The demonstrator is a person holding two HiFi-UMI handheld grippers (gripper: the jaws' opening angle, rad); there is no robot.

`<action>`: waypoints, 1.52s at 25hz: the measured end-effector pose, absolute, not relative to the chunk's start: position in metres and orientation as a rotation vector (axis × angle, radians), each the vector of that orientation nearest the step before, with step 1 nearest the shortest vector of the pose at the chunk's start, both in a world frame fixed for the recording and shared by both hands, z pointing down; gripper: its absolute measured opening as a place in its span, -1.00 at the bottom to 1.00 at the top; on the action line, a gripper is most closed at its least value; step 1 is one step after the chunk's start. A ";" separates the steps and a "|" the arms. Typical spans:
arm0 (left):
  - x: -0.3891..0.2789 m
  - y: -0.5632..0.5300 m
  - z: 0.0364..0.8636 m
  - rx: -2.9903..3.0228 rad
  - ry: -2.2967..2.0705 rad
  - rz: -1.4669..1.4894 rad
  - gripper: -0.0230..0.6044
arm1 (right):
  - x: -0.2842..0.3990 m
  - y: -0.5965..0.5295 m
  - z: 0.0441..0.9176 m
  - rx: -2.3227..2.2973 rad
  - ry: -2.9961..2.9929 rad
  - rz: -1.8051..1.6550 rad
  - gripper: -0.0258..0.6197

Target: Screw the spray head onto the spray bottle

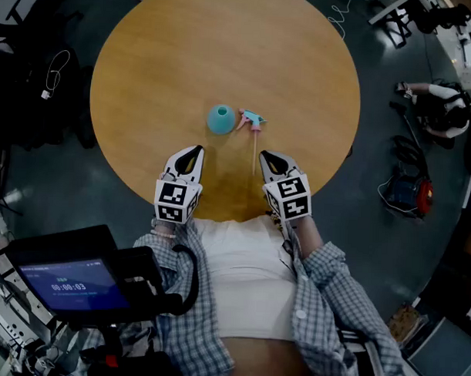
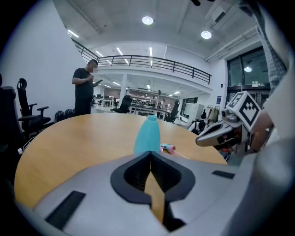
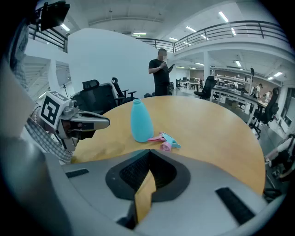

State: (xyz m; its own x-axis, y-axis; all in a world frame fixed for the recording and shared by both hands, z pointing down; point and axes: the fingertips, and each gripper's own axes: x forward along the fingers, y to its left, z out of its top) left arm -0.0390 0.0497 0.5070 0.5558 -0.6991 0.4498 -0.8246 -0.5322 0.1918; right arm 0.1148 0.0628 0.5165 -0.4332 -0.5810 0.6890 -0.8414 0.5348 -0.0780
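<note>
Spray head [image 1: 252, 120] lies beside bottle [image 1: 220, 119], ahead of right claw [image 1: 264, 153]

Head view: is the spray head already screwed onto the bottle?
No, the pink-and-teal plastic spray head lies on the round wooden table beside the upright teal plastic bottle, whose neck is bare.

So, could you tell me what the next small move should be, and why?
Probably open the right gripper and ease it toward the spray head. Both it and the left gripper are shut and empty, and the head lies loose on the table beside the upright bottle, on the right gripper's side.
</note>
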 end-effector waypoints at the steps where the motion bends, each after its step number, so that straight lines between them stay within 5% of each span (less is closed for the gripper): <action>1: -0.036 0.049 0.507 2.419 -1.226 0.456 -0.91 | 0.116 0.063 0.516 1.144 -2.165 0.560 -0.94; 6: -0.029 0.038 0.507 2.436 -1.212 0.442 -0.89 | 0.118 0.058 0.516 1.139 -2.163 0.561 -0.94; 18: -0.004 -0.008 0.519 2.554 -1.087 0.513 0.29 | 0.120 0.040 0.526 1.124 -2.121 0.586 -0.94; 38: 0.016 -0.019 0.525 2.654 -0.987 0.614 0.20 | 0.131 -0.001 0.531 1.057 -2.086 0.500 -0.94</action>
